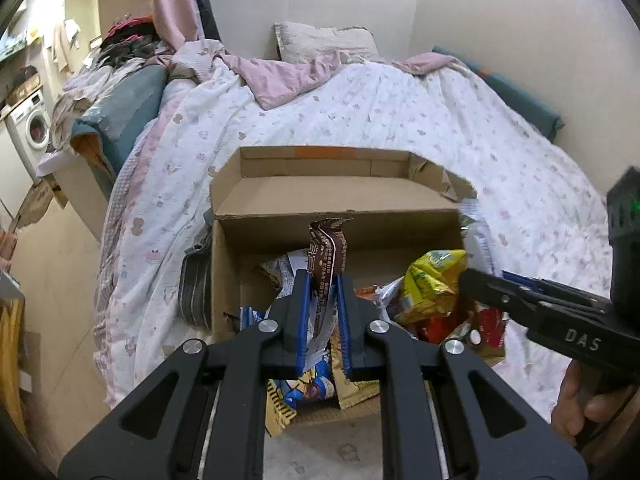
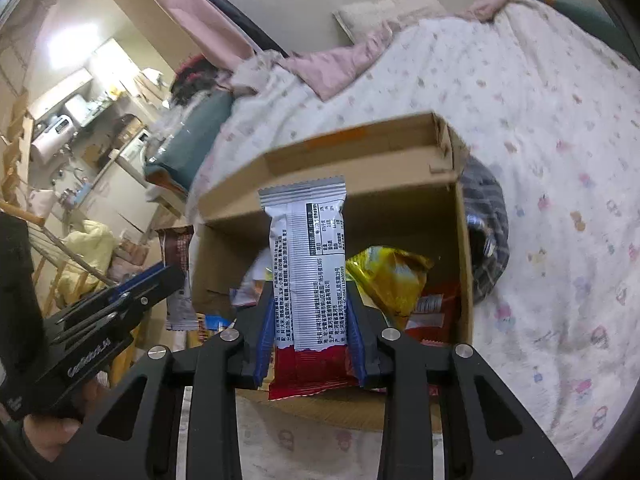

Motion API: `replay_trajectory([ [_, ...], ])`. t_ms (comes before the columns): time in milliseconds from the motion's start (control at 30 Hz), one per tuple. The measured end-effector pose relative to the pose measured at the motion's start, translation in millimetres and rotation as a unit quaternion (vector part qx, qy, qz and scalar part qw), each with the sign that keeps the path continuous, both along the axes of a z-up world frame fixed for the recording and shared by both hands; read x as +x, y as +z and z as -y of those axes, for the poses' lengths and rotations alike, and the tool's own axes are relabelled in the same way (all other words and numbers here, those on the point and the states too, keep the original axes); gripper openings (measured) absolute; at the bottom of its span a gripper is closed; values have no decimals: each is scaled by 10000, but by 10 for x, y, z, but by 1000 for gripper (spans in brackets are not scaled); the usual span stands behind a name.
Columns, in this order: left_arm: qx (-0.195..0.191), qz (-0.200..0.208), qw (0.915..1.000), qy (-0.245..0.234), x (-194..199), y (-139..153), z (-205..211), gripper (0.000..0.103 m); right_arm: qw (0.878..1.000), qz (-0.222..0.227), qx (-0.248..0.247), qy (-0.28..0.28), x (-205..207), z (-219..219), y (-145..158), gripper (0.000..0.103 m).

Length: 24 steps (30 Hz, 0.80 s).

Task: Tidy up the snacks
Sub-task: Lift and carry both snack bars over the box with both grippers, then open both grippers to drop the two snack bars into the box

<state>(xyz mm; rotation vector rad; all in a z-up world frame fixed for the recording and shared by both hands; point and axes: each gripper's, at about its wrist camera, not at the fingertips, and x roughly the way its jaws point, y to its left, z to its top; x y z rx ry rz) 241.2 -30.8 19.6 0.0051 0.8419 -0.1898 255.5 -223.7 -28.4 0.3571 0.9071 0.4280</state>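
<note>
The left claw (image 1: pixel 322 280) is clamped tight on a brown wrapper (image 1: pixel 326 250), a thin snack packet that stands up between its blue pads and pokes out past the tips. The packet hangs above the open box (image 1: pixel 224 264), over its near-left part.

The right claw (image 2: pixel 310 300) is closed part-way on a white bar (image 2: pixel 306 256), a wider packet with a printed white back and a red lower end. The pads press on both its long edges and it stands upright, its crimped top above the tips. It is held over the middle of the box.

From the left view the right claw comes in from the right edge, with the hand (image 1: pixel 580 404) that grips it at the lower right. From the right view the left claw enters from the left, the brown wrapper at its tip.

Inside the box lie more snacks: a yellow bag (image 2: pixel 390 280) toward the right wall, a red packet (image 2: pixel 436 306) in the near-right corner, and a blue packet (image 1: pixel 308 390) at the near wall. The flaps stand open at the far side.

The box sits on a bed (image 1: pixel 460 128) with a white patterned quilt. A dark plaid cloth (image 2: pixel 486 236) lies against the box's right wall. A pillow (image 1: pixel 324 40) rests at the head of the bed, against the wall.
</note>
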Motion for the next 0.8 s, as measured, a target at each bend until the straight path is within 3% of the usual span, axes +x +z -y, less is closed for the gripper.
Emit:
replay_trajectory([
  [467, -386, -103, 9991, 146, 186, -41, -95, 12, 9997, -223, -53, 82, 188, -149, -217, 33],
  [800, -189, 64, 9997, 128, 111, 7, -81, 15, 9996, -220, -138, 96, 170, -151, -217, 33],
])
